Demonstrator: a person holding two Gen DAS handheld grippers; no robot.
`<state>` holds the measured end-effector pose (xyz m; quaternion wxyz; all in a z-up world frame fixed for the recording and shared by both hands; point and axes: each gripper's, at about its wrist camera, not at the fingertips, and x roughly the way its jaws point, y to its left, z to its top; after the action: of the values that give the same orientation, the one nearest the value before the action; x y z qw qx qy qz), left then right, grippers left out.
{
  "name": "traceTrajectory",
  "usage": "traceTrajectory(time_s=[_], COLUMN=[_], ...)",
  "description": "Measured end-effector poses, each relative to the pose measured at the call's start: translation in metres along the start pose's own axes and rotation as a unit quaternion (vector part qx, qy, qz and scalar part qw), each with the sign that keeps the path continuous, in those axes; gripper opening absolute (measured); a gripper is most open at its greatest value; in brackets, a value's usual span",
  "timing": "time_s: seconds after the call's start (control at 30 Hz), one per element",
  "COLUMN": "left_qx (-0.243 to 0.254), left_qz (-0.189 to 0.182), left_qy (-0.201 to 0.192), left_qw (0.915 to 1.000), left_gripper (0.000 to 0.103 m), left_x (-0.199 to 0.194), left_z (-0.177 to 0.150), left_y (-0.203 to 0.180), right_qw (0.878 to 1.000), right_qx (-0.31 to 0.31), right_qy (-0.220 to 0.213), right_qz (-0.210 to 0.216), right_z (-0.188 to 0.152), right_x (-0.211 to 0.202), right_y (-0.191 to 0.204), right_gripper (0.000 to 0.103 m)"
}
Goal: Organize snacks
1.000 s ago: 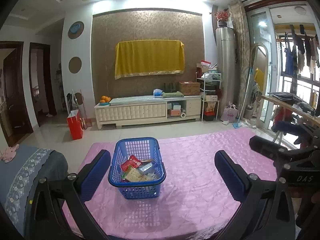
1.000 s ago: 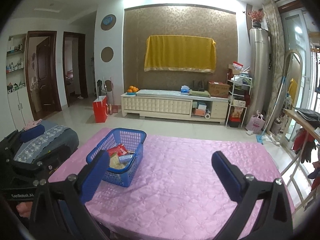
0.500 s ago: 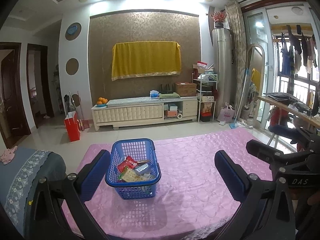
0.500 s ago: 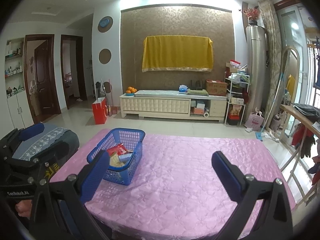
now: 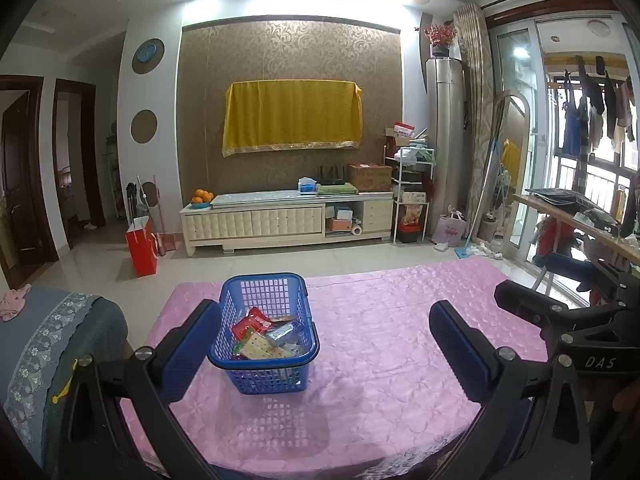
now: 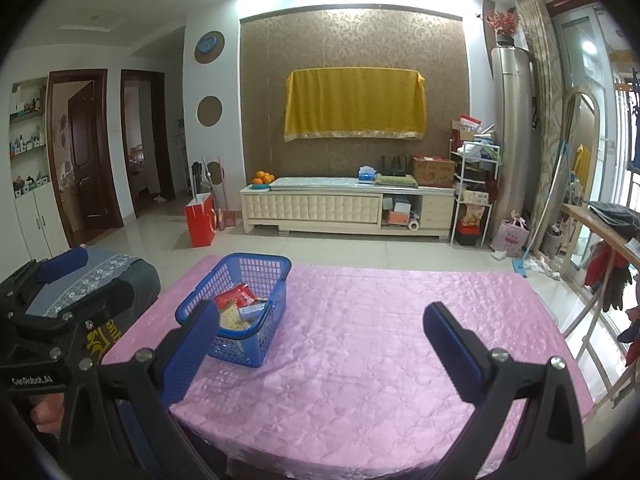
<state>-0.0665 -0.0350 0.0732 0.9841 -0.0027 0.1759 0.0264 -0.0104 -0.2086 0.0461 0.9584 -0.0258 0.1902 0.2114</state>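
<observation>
Both grippers are up over the near edge of the table and both are spread wide with nothing between the fingers. In my left wrist view the left gripper (image 5: 324,340) frames the scene from the bottom corners, blue pads at lower left and lower right of the frame. The blue plastic basket (image 5: 265,334) sits on the pink quilted tablecloth (image 5: 400,320) just left of frame center, right beside the left pad (image 5: 188,344); can't tell if pad and basket touch or only overlap in the picture. Basket stands upright, handle folded down on the rim. Inside are the snack packets (image 5: 266,338): a red packet toward the upper left of the pile, a cracker pack in front, a silvery wrapper to the right of those, more underneath that I can't make out. The right gripper shows up at the right edge of this view as black frame with "DAS" lettering. In my right wrist view the right gripper (image 6: 322,344) is likewise wide apart, pads at lower left and lower right. The basket (image 6: 240,312) lies left of center here, near the table's left edge, partly behind the left pad (image 6: 188,348), with the same snack packets (image 6: 238,306) visible inside. The left gripper's black body fills the lower left edge of this frame, a bit of hand below it. Background, upper center: yellow cloth (image 6: 354,104) on the wall, white TV cabinet (image 6: 348,208) below it, red bag (image 6: 200,220) on the floor to its left.
</observation>
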Motion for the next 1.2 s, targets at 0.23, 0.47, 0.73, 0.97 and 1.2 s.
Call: traceTrajectory(time_s=[0.23,0.47,0.73,0.97,1.2], left_qx=[0.0,-0.002,-0.002,-0.001,0.002], left_qz=[-0.003,-0.006,-0.005,-0.004,-0.005], left_qy=[-0.001,-0.002,0.002,0.002,0.005], left_qw=[1.0,1.0,1.0,1.0,1.0], left_gripper=[0.103,0.103,0.103,0.103,0.103], left_x=[-0.001,-0.0047,-0.0056,-0.0064,-0.0061], left_z=[-0.0012,-0.0036,-0.0028,-0.0017,-0.0005], left_y=[-0.0007,-0.0032,-0.0036,-0.0046,-0.0047], right_qw=[1.0,1.0,1.0,1.0,1.0], right_qx=[0.002,-0.002,-0.007,-0.01,-0.012], right_qy=[0.002,0.002,0.001,0.001,-0.002], right_qz=[0.003,0.003,0.007,0.011,0.015], right_z=[0.0013,0.0019,0.0029,0.0036,0.004], right_x=[-0.0006,-0.0022,-0.0055,-0.0076,-0.0076], right_y=[0.0011,0.0035,0.0016,0.0,-0.0011], right_gripper=[0.103,0.103,0.103,0.103,0.103])
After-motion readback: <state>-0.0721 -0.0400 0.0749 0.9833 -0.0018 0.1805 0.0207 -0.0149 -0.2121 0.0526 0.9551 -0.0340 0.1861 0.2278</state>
